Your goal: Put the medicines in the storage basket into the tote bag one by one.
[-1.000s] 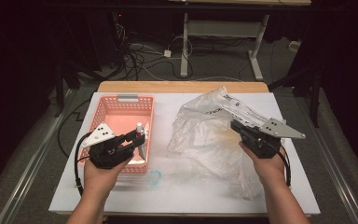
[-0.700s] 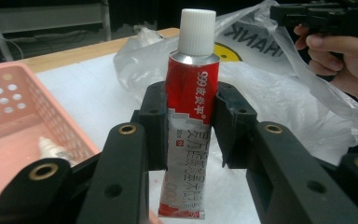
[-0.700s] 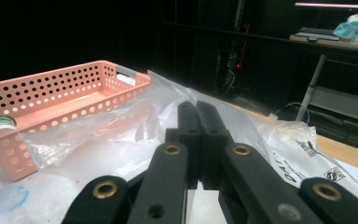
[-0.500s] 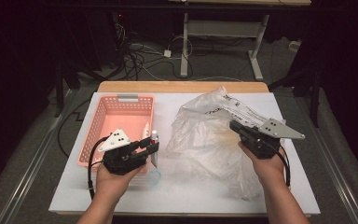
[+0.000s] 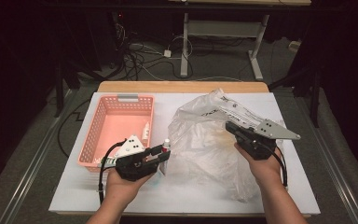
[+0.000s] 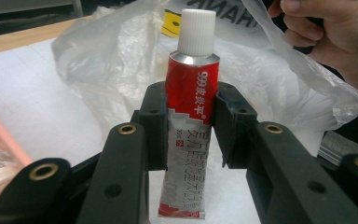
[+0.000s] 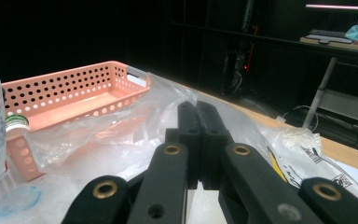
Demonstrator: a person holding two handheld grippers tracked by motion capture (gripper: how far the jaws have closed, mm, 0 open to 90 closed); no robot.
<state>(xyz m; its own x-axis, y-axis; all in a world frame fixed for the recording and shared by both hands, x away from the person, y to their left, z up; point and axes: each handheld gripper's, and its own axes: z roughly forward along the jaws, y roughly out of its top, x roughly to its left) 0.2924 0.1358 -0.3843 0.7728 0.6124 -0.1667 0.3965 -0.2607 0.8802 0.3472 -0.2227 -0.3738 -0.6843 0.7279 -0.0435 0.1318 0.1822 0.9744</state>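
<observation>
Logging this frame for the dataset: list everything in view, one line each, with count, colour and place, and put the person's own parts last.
basket: one, pink, perforated, on the table's left half.
small tube: one, white, lying inside the basket by its right wall.
ointment tube: one, red and silver with a white cap, upright between the left gripper's jaws.
plastic bag: one, clear with dark print, crumpled on the table's right half.
table: one, white top with a wooden far edge.
cables: several, dark and white, on the floor behind the table.
left gripper: one, black, right of the basket's near corner, shut on the ointment tube.
right gripper: one, black, jaws closed together with the bag's film draped around them.
hands: two, at the near edge.
</observation>
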